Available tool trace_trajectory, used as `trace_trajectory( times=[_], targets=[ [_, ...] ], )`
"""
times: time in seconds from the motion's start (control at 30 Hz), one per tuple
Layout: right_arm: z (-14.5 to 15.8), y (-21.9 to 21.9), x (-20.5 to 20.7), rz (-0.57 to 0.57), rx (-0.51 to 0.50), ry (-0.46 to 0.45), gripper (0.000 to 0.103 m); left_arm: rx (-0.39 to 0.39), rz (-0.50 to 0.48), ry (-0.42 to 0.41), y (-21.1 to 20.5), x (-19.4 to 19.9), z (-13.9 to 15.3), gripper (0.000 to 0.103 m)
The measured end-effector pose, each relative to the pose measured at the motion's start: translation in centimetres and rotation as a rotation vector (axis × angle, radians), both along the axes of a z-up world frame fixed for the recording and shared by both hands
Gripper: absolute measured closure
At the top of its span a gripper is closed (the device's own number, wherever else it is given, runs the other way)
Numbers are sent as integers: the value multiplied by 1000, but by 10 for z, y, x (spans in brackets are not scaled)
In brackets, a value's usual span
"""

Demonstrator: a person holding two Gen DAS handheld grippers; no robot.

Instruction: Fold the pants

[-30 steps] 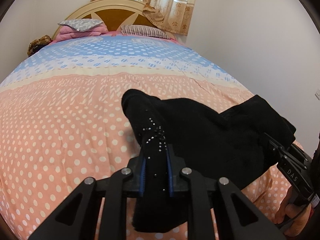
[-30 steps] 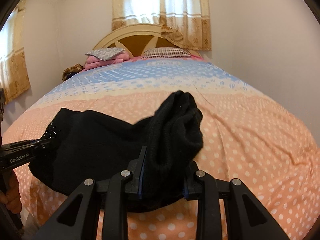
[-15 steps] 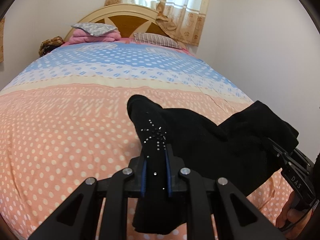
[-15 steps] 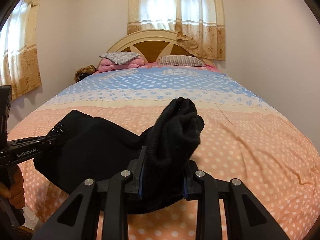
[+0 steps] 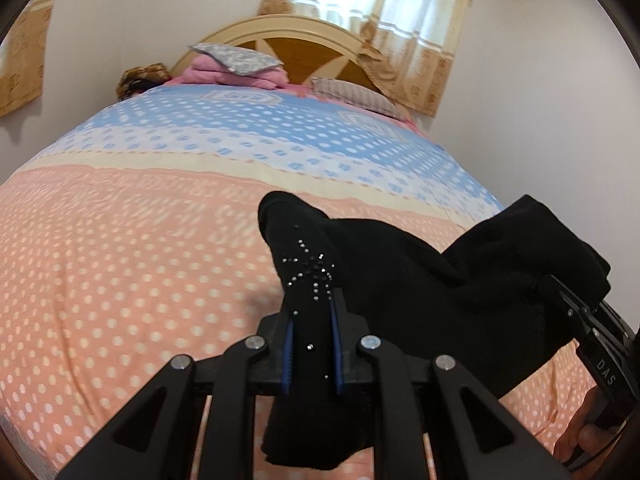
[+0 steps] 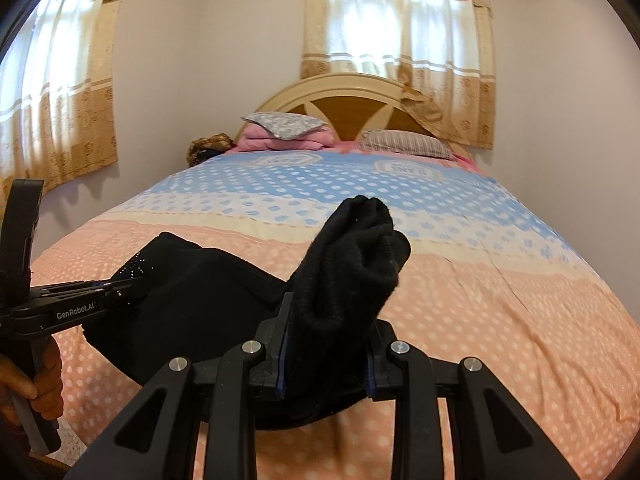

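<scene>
Both grippers, left [image 5: 312,354] and right [image 6: 325,354], pinch the pants [image 5: 420,280], now lifted higher above the bed [image 5: 120,260] (ready to lay flat).

Pants [image 5: 420,280]: black, small silver studs in a starburst near one end. Bedspread [image 6: 460,300]: peach with white dots, cream band, then blue and white dotted bands. Headboard [image 6: 352,96]: cream frame, brown wood panels. Curtains [image 6: 400,40]: beige, gold print. Pillow [image 6: 408,144]: grey stripes. Folded blanket [image 6: 280,142]: pink. Both tools [image 5: 312,354] [image 6: 324,368]: black, blue pads.

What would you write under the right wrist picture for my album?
Right gripper and left gripper both clamp black pants above a dotted bed.
</scene>
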State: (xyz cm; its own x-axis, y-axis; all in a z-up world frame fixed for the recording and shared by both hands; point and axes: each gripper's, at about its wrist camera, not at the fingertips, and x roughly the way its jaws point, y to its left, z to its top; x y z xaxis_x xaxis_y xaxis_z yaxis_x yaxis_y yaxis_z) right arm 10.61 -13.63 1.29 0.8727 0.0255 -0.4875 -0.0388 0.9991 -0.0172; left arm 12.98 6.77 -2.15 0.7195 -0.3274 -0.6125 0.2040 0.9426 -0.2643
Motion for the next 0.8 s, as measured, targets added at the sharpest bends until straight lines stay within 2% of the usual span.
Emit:
trace_trajectory(
  times=[0.27, 0.57, 0.7, 0.8],
  targets=[
    [3, 51, 35, 112, -40, -16, 75, 38, 105, -17, 43, 23, 0, 87],
    [1, 111, 118, 194, -8, -67, 75, 169, 245, -92, 92, 80, 11, 87],
    [-17, 126, 159, 191, 41, -48, 75, 268, 289, -99, 104, 108, -3, 87],
    [-49, 134, 189, 175, 75, 43, 75, 311, 281, -41, 109, 127, -28, 87]
  ],
)
